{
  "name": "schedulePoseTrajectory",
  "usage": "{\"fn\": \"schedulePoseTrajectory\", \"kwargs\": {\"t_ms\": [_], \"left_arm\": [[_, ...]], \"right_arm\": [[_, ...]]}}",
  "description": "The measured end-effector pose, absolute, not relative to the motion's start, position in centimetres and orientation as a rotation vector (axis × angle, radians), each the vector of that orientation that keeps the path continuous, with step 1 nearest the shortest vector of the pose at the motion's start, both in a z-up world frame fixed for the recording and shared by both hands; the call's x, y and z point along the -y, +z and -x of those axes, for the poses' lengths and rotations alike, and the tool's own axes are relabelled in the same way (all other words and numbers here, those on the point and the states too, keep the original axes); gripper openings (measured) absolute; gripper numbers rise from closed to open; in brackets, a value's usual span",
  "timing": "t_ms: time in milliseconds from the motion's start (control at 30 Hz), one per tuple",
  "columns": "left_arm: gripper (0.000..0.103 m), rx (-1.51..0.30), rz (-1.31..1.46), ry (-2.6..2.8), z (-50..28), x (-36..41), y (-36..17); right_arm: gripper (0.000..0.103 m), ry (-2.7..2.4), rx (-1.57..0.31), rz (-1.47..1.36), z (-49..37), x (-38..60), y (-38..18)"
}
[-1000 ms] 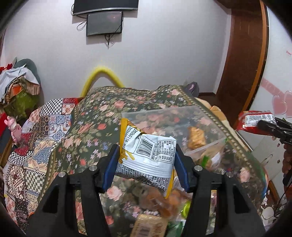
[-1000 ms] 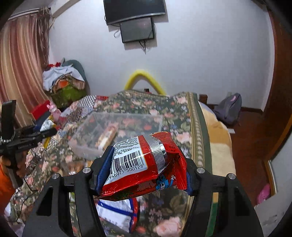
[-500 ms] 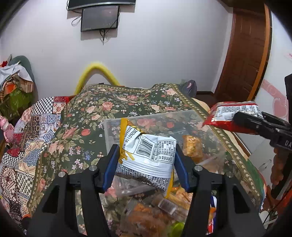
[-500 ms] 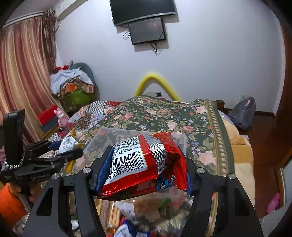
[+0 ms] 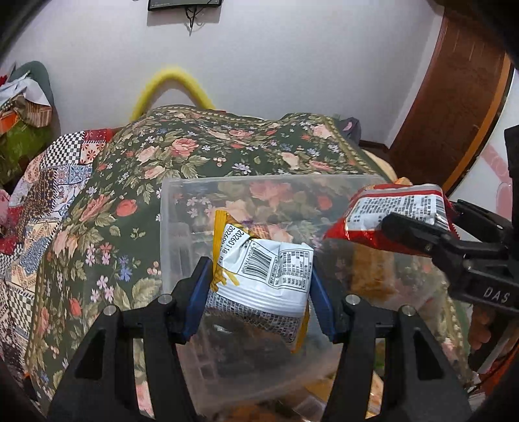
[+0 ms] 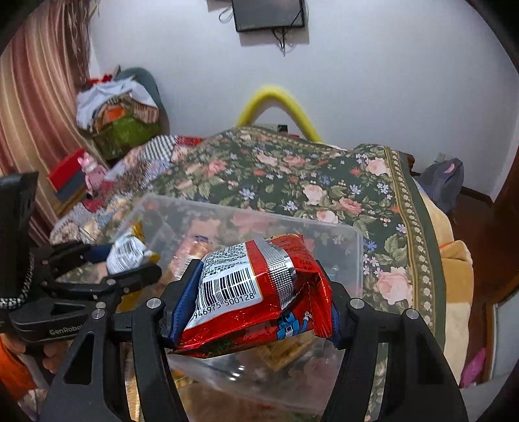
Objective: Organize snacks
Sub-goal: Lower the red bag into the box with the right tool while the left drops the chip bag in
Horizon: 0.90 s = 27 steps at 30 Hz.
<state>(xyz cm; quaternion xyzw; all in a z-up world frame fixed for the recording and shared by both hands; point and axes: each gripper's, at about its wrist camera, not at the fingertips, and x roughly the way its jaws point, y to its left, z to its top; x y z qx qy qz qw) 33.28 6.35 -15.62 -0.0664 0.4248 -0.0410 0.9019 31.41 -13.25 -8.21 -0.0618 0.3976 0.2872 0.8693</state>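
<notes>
Both tongs, left (image 5: 259, 292) and right (image 6: 256, 302), are built of black plastic with blue pads (image 5: 197, 298), silver screws and white lettering; an orange sleeve (image 6: 13, 366) is worn.

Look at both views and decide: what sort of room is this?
Most likely a bedroom: a bed under a floral bedspread, a heap of clothes by the curtain, and a screen mounted on the wall.
</notes>
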Motion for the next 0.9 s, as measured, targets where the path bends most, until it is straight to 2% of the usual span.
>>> {"fn": "schedulePoseTrajectory", "kwargs": {"t_ms": [367,500,767,900], "left_arm": [[0.060,-0.909,0.076,-0.071,-34.3,-5.1,-16.3],[0.060,-0.905,0.072,-0.070,-33.9,-5.1,-16.1],[0.060,-0.810,0.016,-0.065,-30.4,-5.3,-12.2],[0.061,-0.786,-0.014,-0.061,-27.7,-5.5,-10.8]], "right_arm": [[0.063,0.581,-0.896,0.158,-32.7,12.5,-9.6],[0.068,0.579,-0.888,0.137,-32.5,13.0,-9.2],[0.072,0.571,-0.798,0.130,-30.2,15.7,-6.5],[0.079,0.577,-0.761,0.132,-28.0,17.5,-5.3]]}}
